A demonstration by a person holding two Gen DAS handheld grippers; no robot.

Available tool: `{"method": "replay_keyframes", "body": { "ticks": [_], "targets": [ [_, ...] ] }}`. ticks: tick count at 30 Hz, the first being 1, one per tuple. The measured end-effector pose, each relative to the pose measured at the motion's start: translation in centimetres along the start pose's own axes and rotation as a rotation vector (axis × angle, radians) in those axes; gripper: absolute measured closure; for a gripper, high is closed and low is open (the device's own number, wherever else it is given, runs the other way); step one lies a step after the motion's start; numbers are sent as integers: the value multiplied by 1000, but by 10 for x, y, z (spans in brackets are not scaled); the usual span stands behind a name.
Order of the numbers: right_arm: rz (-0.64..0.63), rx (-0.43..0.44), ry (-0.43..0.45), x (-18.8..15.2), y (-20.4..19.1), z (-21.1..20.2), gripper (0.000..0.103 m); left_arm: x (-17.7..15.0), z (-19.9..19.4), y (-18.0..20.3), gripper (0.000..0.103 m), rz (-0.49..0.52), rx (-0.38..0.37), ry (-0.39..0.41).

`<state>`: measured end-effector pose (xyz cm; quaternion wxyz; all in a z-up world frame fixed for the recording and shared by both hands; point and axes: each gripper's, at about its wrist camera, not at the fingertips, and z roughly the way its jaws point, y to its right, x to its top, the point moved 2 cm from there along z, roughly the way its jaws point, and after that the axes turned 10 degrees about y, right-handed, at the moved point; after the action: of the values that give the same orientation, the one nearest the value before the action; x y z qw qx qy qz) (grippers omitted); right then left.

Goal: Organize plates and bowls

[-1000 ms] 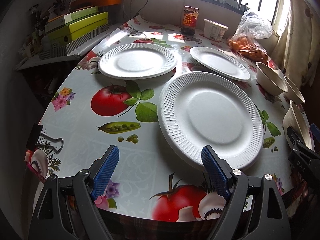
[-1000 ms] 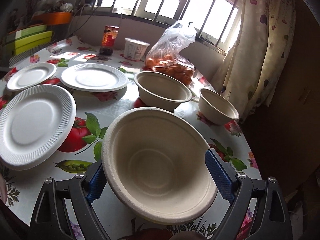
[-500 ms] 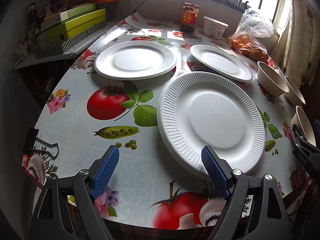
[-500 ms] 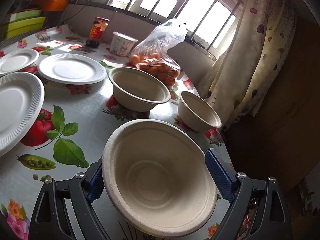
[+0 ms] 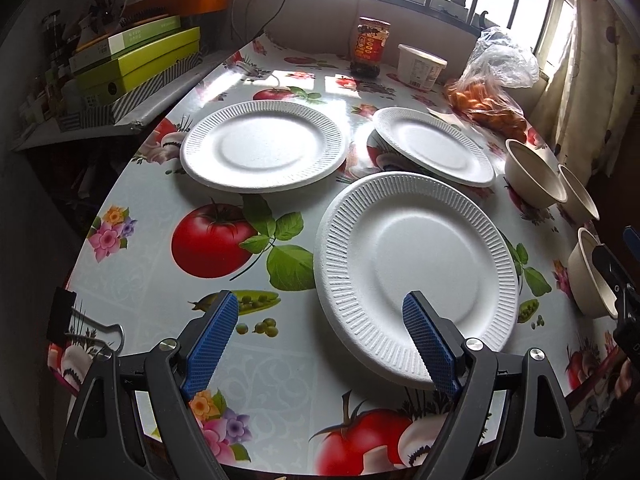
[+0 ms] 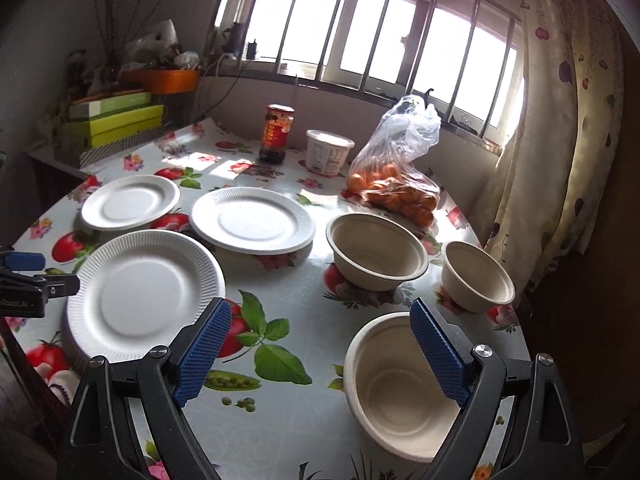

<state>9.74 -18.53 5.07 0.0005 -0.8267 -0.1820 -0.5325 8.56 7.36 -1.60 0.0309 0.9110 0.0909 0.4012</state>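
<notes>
The nearest bowl sits on the bench at five o'clock, under the right hand-held gripper, whose jaws gape wide, empty. At nine o'clock the left hand-held gripper hovers wide over the nearest plate.

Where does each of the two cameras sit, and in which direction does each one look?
Left wrist: on the left gripper, low at the table's near edge, facing the window over three white plates; its blue fingers show.
Right wrist: on the right gripper, facing the window over three bowls; its fingers show.
Shared: the nearest plate, jar, bag of oranges.
</notes>
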Motion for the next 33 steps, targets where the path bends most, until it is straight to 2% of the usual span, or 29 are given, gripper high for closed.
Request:
{"method": "replay_keyframes", "body": {
  "ticks": [3, 5, 7, 15, 20, 22, 26, 28, 33],
  "targets": [
    [70, 128, -49, 5, -15, 12, 12, 3, 5, -6, 18, -51, -36, -26],
    [140, 220, -95, 6, -24, 21, 12, 5, 8, -10, 18, -68, -34, -46],
    [177, 265, -125, 4, -32, 31, 12, 5, 9, -12, 18, -67, -24, -50],
    [218, 275, -228, -13, -40, 61, 12, 9, 15, -21, 18, -89, -32, -49],
    [235, 291, -261, -20, -43, 74, 20, 8, 22, -19, 18, -96, -57, -59],
    [239, 294, -275, -23, -44, 79, 24, 8, 25, -18, 24, -104, -74, -62],
    [249, 289, -296, -28, -43, 86, 32, 8, 29, -17, 30, -107, -89, -73],
    [256, 290, -297, -30, -42, 87, 34, 8, 30, -17, 38, -110, -95, -77],
    [266, 292, -305, -31, -39, 89, 44, 8, 32, -16, 42, -106, -102, -82]
  ]
}}
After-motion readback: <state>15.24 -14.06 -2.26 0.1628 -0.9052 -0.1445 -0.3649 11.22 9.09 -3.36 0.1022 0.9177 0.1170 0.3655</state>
